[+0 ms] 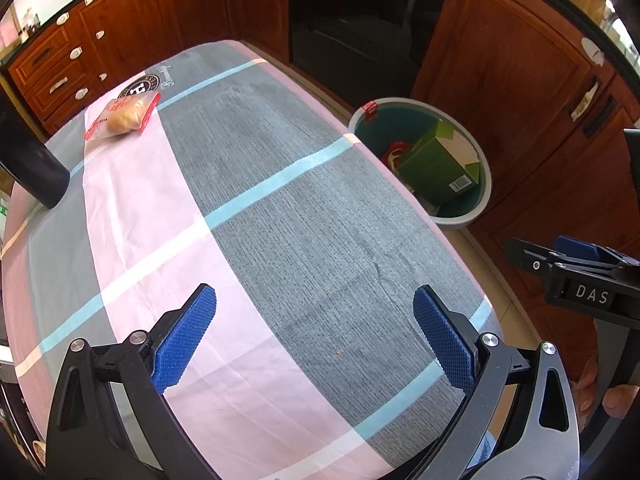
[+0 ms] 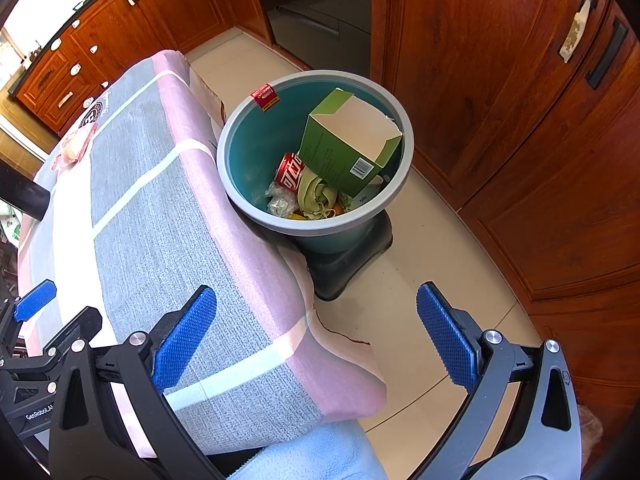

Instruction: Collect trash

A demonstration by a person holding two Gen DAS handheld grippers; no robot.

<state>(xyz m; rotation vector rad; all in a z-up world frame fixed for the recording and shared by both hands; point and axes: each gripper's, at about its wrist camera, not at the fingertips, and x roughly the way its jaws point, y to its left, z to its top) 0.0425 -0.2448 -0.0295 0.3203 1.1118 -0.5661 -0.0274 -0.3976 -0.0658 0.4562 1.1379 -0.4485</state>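
Note:
A clear bag with a bread roll and red print [image 1: 122,116] lies at the far end of the table; it also shows in the right wrist view [image 2: 76,144]. A teal bin with a grey rim [image 2: 236,128] stands on the floor beside the table and holds a green box [image 2: 344,148], a red can [image 2: 290,172] and crumpled wrappers. The bin also shows in the left wrist view [image 1: 486,184]. My left gripper [image 1: 314,340] is open and empty above the near part of the table. My right gripper [image 2: 316,340] is open and empty over the table's near corner, short of the bin.
The table carries a pink, grey and blue checked cloth [image 1: 280,208]. A dark cylinder [image 1: 28,160] juts in at the left edge. Wooden cabinets [image 2: 500,100] and a dark oven [image 1: 360,28] ring the room. The bin rests on a black stool [image 2: 348,264]. Tiled floor lies to the right.

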